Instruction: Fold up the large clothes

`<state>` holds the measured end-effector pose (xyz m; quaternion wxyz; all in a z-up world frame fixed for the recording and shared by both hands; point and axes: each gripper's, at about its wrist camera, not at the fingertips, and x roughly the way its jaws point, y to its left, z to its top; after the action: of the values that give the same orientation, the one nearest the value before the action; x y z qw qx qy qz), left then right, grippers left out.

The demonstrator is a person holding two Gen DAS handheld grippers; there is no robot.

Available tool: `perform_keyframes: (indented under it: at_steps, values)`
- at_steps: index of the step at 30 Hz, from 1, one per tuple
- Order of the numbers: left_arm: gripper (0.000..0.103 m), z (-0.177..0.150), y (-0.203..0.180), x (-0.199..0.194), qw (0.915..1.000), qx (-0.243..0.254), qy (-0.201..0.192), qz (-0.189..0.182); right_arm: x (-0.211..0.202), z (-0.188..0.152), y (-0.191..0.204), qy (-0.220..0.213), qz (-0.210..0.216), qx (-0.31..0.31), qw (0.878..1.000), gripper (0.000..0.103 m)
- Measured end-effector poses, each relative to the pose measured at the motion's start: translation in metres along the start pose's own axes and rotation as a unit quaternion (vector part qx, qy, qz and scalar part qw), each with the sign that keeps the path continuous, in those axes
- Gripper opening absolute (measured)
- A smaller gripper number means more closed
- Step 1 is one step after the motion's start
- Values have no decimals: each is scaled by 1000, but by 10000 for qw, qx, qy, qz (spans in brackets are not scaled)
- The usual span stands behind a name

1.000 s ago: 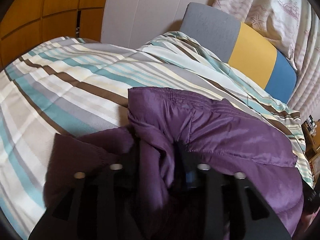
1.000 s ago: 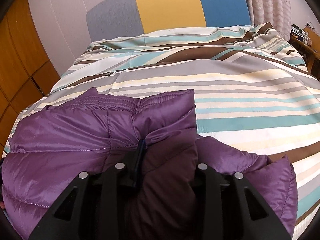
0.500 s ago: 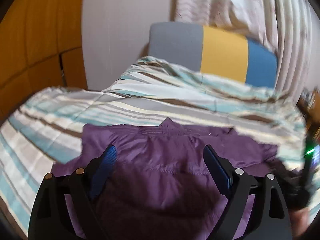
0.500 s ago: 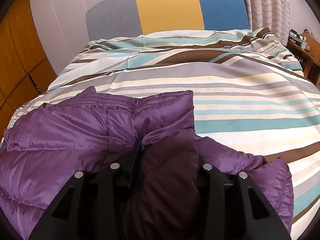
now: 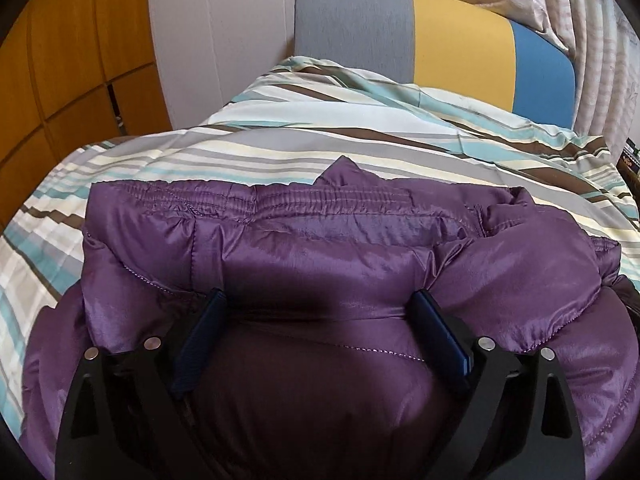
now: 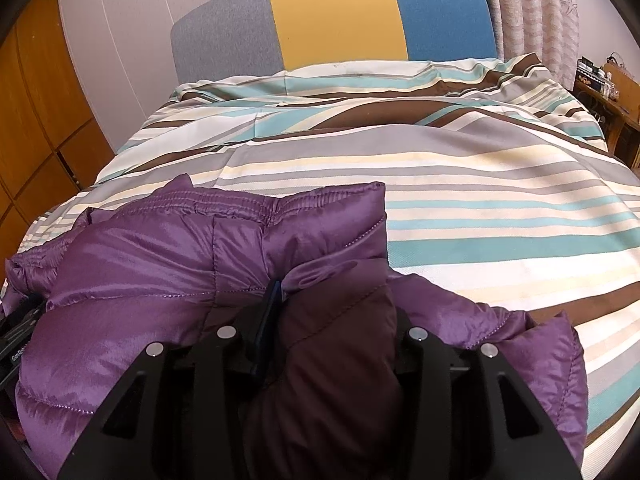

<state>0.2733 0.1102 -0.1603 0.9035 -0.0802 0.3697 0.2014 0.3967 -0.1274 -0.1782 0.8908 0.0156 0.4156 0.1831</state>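
A purple puffer jacket [image 5: 320, 264] lies bunched on the near part of the bed, on top of a striped duvet [image 5: 280, 148] in teal, grey, cream and brown. From the left wrist view the left gripper [image 5: 320, 304] stands with its jaws spread wide, the blue-padded fingertips [image 5: 212, 308] resting against the shiny fabric on either side of a puffed fold, nothing pinched between them. The elastic hem of the jacket runs across that view just beyond the gripper.

The right wrist view tells a different story: the right gripper [image 6: 332, 300] is clamped down on a thick wad of the jacket [image 6: 160, 264], the dark lining bulging up between its fingers (only one blue pad is visible, the other is buried in cloth). This view also shows a loose purple flap trailing off to the right over the duvet [image 6: 480, 200], and a wooden side table [image 6: 612, 100] with clutter by the curtain, neither of which the left view catches clearly.

Both views take in the headboard [image 6: 332, 24] in grey, yellow and blue blocks; the left one shows more of the orange wardrobe [image 5: 72, 60].
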Motion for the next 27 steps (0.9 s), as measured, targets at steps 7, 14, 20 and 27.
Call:
perform_keyframes:
  at_steps: [7, 14, 20, 27]
  values:
    - [93, 1, 2, 1, 10000, -44, 8, -81, -47, -3, 10, -563, -118, -133, 9983, 63]
    - [94, 1, 4, -1, 9999, -82, -8, -146, -79, -1, 67, -903, 493, -620, 9928, 70]
    - [94, 0, 5, -3, 9998, -91, -25, -169, -34, -11, 81, -409, 491, -962, 9933, 73]
    - [96, 1, 2, 1, 9999, -43, 40, -130, -8, -18, 83, -180, 123, -1011, 9946, 80]
